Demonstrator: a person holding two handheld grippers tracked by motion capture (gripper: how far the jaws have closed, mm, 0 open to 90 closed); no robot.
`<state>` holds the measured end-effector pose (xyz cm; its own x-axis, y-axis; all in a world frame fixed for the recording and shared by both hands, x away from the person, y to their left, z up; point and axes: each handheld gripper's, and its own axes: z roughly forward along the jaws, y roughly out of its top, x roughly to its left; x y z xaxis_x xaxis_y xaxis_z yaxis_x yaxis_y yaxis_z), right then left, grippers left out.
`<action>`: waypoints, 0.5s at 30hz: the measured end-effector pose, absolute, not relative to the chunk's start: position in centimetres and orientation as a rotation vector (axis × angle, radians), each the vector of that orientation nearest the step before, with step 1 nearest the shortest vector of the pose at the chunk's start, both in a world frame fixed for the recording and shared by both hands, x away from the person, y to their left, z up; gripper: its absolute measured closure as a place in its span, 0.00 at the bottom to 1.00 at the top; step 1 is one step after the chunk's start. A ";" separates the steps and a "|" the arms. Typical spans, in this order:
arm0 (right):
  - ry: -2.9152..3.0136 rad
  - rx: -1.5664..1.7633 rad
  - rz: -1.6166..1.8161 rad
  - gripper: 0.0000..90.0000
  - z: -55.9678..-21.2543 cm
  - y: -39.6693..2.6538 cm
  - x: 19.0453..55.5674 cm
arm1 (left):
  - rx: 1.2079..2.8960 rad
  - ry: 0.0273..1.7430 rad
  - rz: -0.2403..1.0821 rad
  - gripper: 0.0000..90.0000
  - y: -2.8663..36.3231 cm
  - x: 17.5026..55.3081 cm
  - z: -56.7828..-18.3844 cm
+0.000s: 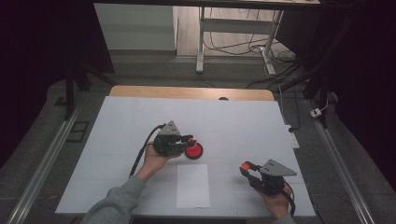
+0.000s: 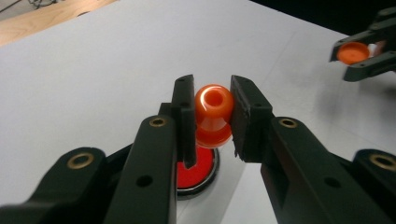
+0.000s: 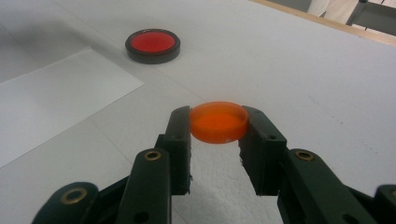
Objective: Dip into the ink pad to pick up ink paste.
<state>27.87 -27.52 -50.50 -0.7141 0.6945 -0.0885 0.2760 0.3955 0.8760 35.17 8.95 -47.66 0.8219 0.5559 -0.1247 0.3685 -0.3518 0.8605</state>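
Note:
My left gripper (image 1: 188,138) is shut on a small orange bottle (image 2: 213,112) with an open round mouth, held just above a round black-rimmed dish with a red inside (image 2: 198,173). In the high view the dish (image 1: 194,150) lies at mid-table, right of that gripper. My right gripper (image 1: 246,167) hovers at the front right, shut on a flat orange cap (image 3: 218,122) gripped by its edges. The left gripper view shows the right gripper (image 2: 358,52) and the cap (image 2: 352,52) far off at the upper right. The dish (image 3: 153,45) also lies far off in the right gripper view.
A white sheet of paper (image 1: 193,185) lies on the white table cover (image 1: 116,140) between the two hands, near the front edge. A wooden table edge (image 1: 191,92) runs along the back. Desk legs and cables (image 1: 233,44) stand on the floor beyond.

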 end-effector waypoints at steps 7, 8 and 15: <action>2.216 0.831 1.263 0.72 -50.6 -27.5 27.9 | 2.008 0.637 0.231 0.80 9.1 34.2 -46.6; 2.216 0.831 1.262 0.72 -50.6 -27.5 27.9 | 2.007 0.635 0.228 0.80 9.1 34.1 -46.5; 2.216 0.832 1.261 0.72 -50.6 -27.7 28.0 | 2.005 0.621 0.210 0.80 9.4 33.4 -46.0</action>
